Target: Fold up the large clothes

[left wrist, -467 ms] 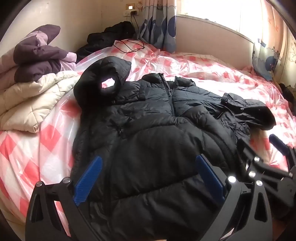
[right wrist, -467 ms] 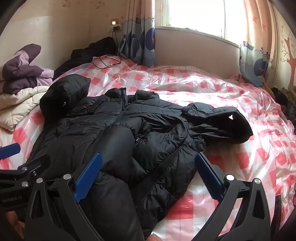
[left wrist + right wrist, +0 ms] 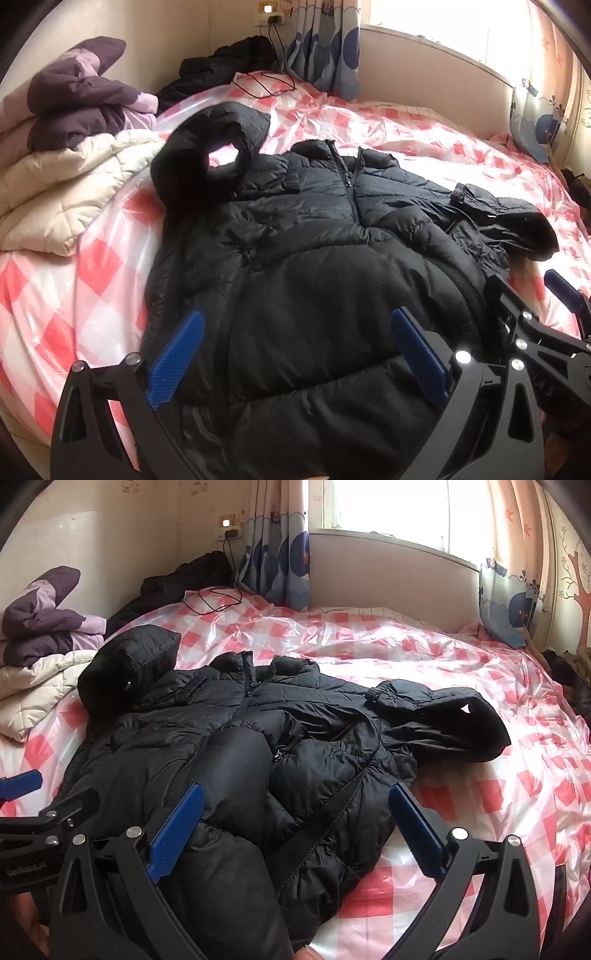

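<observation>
Black "GeoRobot.AI" lettering on left tool [image 3: 26, 786]

White lettering "GeoRobot.AI" on black body of left gripper [image 3: 22, 786], at left edge of right wrist view, below its blue fingertip. Same kind of marking on right gripper [image 3: 532, 295] in left wrist view: only "A S" legible, rest too blurred to read.
</observation>
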The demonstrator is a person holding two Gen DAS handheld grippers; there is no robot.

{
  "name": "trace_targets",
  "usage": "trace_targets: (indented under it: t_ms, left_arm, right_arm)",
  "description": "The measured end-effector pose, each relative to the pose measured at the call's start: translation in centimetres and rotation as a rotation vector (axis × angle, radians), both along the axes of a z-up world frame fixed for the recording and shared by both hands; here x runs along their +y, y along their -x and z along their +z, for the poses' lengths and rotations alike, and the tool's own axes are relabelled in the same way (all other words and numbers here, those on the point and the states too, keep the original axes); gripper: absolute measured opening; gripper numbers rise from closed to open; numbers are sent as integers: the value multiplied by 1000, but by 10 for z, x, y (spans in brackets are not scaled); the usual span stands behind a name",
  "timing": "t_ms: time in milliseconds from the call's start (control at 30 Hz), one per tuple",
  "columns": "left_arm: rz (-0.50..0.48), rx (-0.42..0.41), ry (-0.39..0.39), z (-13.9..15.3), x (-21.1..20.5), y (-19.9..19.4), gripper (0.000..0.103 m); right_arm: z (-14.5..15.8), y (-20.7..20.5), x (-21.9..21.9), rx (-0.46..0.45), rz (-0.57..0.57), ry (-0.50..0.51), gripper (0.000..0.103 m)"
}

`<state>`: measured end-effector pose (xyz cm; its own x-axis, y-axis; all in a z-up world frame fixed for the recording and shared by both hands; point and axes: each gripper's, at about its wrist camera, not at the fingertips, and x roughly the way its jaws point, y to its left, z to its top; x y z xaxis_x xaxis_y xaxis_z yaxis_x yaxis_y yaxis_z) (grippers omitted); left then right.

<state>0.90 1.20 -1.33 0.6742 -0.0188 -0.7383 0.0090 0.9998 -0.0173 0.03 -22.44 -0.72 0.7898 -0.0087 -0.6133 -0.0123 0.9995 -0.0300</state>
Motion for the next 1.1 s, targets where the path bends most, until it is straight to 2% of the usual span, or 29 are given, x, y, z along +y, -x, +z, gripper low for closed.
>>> trace_targets:
  t_ms: [167, 367, 533, 700, 900, 967, 1100]
  left_arm:
    - [-28, 37, 24, -8, 2, -5, 94]
    - [-33, 23, 24, -10, -1, -8, 94]
    - [-6, 24, 67, -11, -1, -14, 94]
    - [7, -6, 51, -9, -7, -18, 94]
    - [33, -36, 131, -5, -3, -20, 94]
    - [36, -49, 123, -3, -4, -21, 94]
    - [39, -94, 42, 4, -12, -22, 94]
  right_arm:
    - [0, 0, -3, 4, -11, -5, 97]
    - [-1, -1, -4, 15, -11, -17, 97]
    - [-2, 0, -6, 25, -17, -28, 97]
    - [-1, 1, -10, 28, -26, -36, 97]
    - [1, 0, -12, 26, -16, -48, 97]
    - [1, 1, -12, 21, -14, -43, 97]
    - [0, 0, -13, 22, -15, -41, 97]
